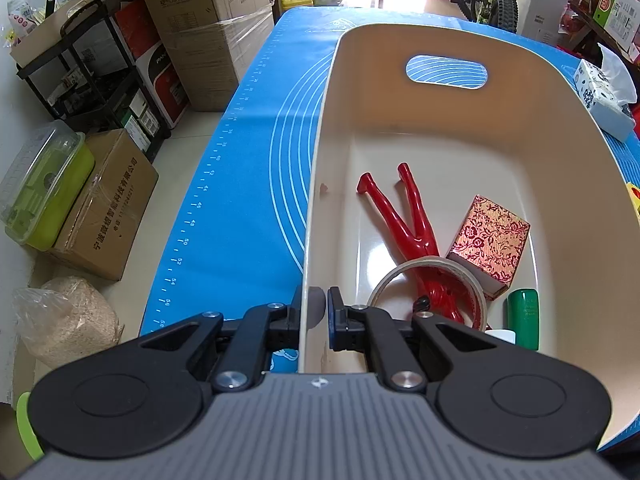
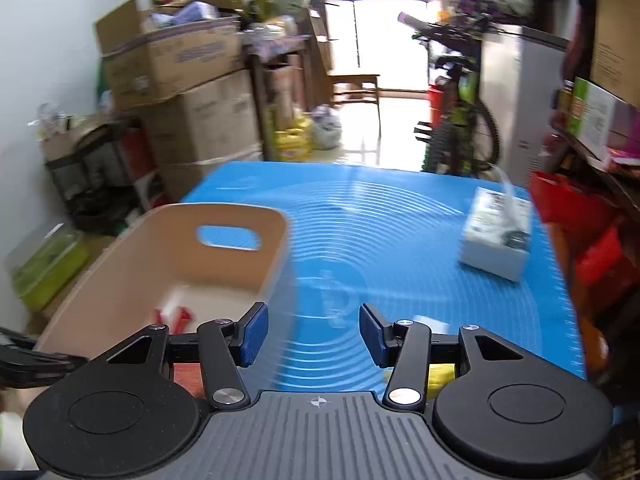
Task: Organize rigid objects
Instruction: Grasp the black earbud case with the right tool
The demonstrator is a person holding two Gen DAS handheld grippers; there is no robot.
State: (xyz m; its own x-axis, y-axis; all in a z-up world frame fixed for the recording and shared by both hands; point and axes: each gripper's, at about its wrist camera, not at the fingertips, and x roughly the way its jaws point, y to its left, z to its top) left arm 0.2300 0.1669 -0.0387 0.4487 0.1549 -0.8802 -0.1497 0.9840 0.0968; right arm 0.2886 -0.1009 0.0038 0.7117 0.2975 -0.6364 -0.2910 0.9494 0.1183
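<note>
A cream plastic bin (image 1: 400, 120) stands on the blue mat (image 1: 248, 184). My left gripper (image 1: 314, 316) is shut on the bin's near-left wall, one finger outside and one inside. Inside the bin lie a red doll-shaped figure (image 1: 404, 224), a roll of clear tape (image 1: 430, 292), a red and gold patterned box (image 1: 490, 240) and a green cylinder (image 1: 524, 316). In the blurred right wrist view my right gripper (image 2: 314, 334) hangs open above the mat (image 2: 400, 240), with nothing between its blue pads, just right of the bin (image 2: 180, 248). A yellow object (image 2: 440, 374) shows under its right finger.
A white tissue box (image 2: 496, 236) lies on the mat's right side, also the tissue box (image 1: 600, 100) beyond the bin. Cardboard boxes (image 1: 208, 32), a black rack (image 1: 92, 68) and a green-lidded container (image 1: 44, 188) crowd the floor to the left. A bicycle (image 2: 464, 120) stands behind the table.
</note>
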